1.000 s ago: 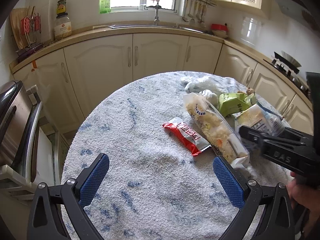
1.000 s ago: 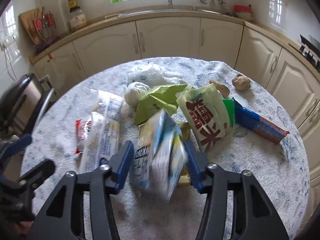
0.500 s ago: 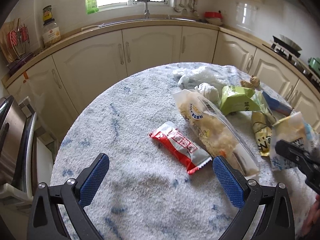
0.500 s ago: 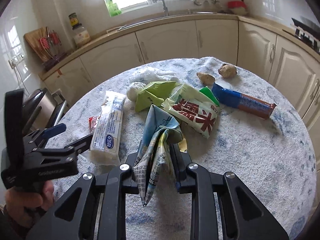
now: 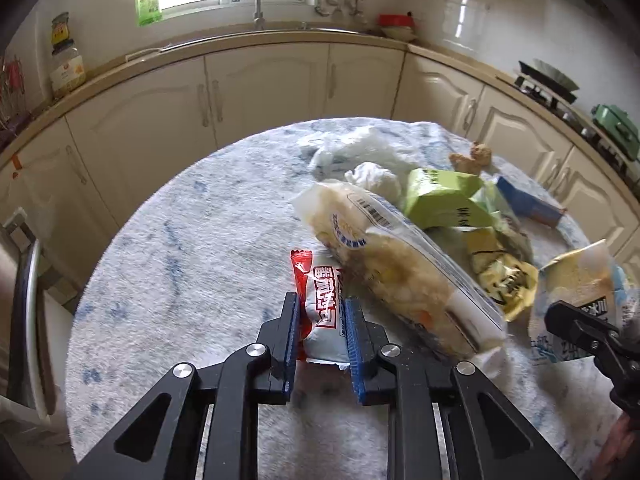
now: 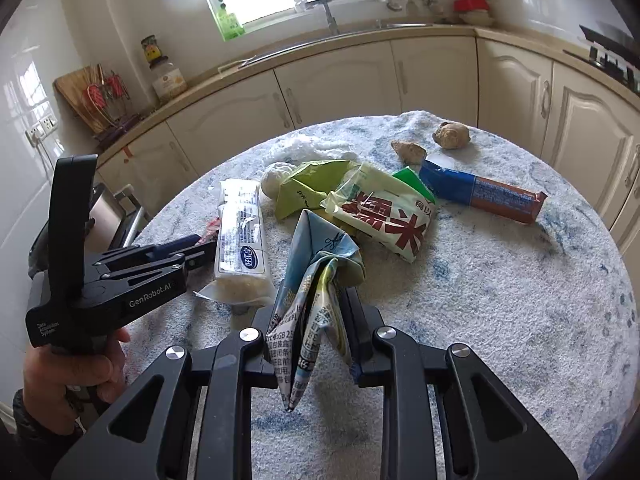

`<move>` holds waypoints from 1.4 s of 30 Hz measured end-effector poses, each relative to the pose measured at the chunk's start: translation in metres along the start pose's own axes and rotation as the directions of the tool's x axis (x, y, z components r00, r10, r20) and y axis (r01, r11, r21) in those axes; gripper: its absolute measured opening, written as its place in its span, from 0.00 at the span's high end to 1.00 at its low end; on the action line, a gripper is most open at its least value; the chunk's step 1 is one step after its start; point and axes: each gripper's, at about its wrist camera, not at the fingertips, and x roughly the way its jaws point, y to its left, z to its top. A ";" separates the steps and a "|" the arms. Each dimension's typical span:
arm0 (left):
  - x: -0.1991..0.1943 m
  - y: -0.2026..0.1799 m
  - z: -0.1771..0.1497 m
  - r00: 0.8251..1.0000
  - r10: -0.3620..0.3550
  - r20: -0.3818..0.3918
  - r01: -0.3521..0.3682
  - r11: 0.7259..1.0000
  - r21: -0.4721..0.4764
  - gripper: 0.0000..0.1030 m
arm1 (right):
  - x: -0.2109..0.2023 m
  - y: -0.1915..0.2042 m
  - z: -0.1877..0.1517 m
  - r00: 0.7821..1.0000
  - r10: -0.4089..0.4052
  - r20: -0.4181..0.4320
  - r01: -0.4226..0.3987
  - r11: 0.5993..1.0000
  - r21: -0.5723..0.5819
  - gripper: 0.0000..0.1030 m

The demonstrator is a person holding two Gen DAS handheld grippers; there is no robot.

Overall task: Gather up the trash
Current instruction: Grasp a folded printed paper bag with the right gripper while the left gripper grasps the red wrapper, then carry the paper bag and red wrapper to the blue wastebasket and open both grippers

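A red and white snack wrapper lies on the cloth-covered round table. My left gripper is closing on it, and its blue pads press the wrapper's near end from both sides. My right gripper is shut on a crumpled blue and white packet, held just above the table. That packet also shows at the right edge of the left wrist view. In the right wrist view the left gripper reaches in from the left, held by a hand.
A long clear bag of white food lies right of the wrapper. Beyond it lie a green packet, a bag with red characters, a blue and brown packet, crumpled tissue and two brown lumps. Kitchen cabinets curve behind.
The left gripper moved forward and down to the red wrapper and its jaws came together on it. The right gripper shut on the blue and white packet and lifted it.
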 end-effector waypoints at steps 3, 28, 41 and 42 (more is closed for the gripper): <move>-0.008 0.003 -0.009 0.999 -0.040 0.008 0.040 0.999 -0.013 0.84 | -0.009 -0.002 -0.003 1.000 0.009 0.010 -0.009 1.000 0.003 0.78; -0.190 -0.117 -0.066 0.949 -0.191 0.249 0.160 0.977 0.141 0.84 | -0.165 -0.043 -0.037 0.975 -0.076 0.210 0.057 0.994 0.096 0.78; -0.190 -0.262 -0.062 0.890 -0.410 0.201 0.321 0.875 0.363 0.84 | -0.276 -0.138 -0.082 0.905 -0.319 0.282 0.247 0.933 0.261 0.78; -0.185 -0.277 -0.063 0.885 -0.428 0.184 0.337 0.861 0.380 0.84 | -0.282 -0.147 -0.087 0.899 -0.339 0.278 0.262 0.924 0.279 0.78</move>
